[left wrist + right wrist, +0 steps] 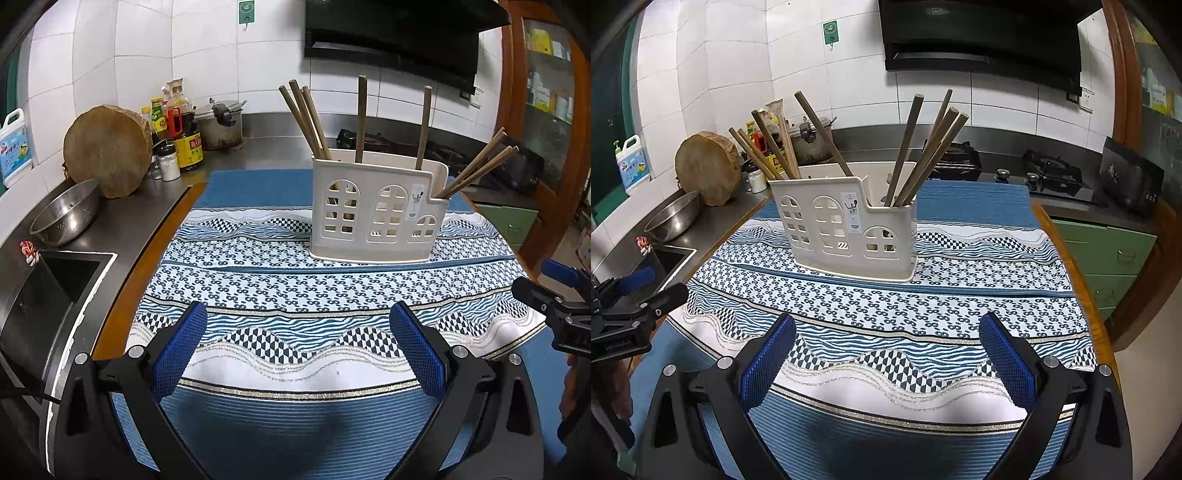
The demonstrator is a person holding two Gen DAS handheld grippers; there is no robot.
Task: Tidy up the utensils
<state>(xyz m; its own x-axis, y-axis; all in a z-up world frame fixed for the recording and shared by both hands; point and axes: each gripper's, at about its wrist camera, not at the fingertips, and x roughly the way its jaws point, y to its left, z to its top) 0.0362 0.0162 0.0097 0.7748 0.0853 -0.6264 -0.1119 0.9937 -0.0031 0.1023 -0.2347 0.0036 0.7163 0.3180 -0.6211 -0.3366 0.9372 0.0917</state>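
Cream plastic, pierced with little arched windows, the utensil holder (pixel 849 225) stood upright on the blue-and-white patterned cloth (pixel 923 302), towards the far half of the table and well clear of both claws. Brown wooden chopsticks (pixel 923 155) leaned out of it in loose clumps: a fan in the tall left section (pixel 304 118), two lone uprights in the middle (pixel 361 118), and a bunch splayed hard to the right from the low compartment (pixel 476 168).

Both claws hung back near the front edge. The left gripper (pixel 299 343) had its blue mesh pads spread wide with nothing between them, and the right gripper (pixel 886 347) matched it, gaping and empty.

No loose utensil lay on the cloth, so the step in hand looked like regrouping sticks already in the holder. A good approach seemed to be pinching one stick high on its shaft, lifting straight up to avoid levering the light holder, with the other claw steadying its wall.
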